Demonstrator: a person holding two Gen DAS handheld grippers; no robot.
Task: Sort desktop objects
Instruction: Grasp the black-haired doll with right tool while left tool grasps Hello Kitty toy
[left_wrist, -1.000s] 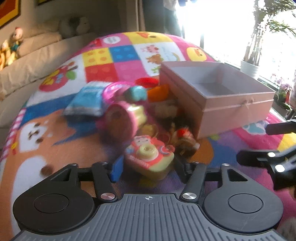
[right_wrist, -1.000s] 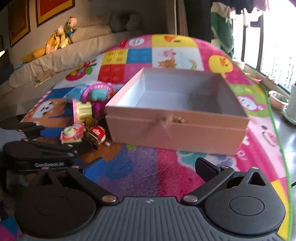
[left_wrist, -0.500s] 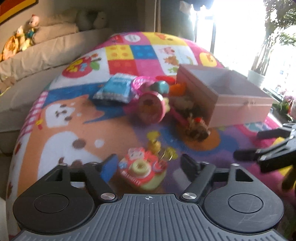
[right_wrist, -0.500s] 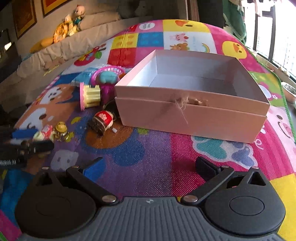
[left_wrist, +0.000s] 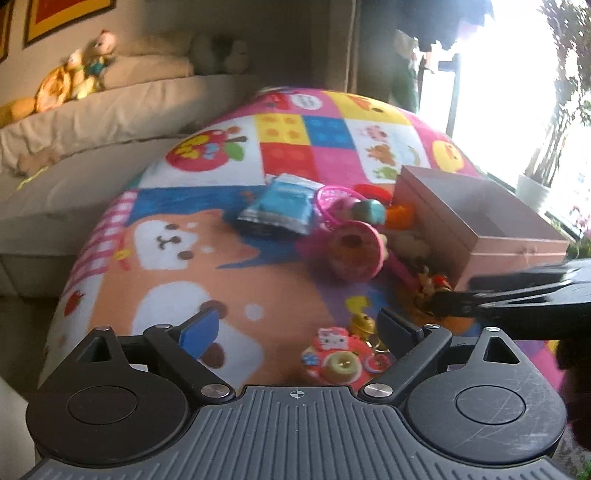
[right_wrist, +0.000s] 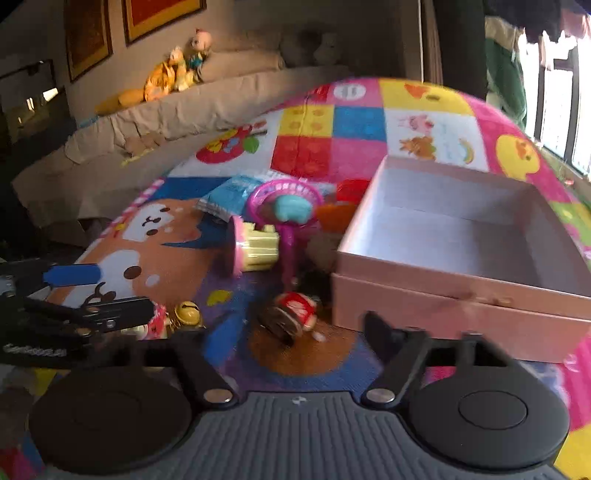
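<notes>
The left gripper is held over the colourful mat, its fingers spread and opening wider; the red toy camera lies released on the mat between them, a gold bell just beside it. The right gripper is seen with fingers closing, nothing yet grasped; a small red can toy lies on the mat between them. The pink box stands open just beside the can, with a pink net and blue packet piled near it.
</notes>
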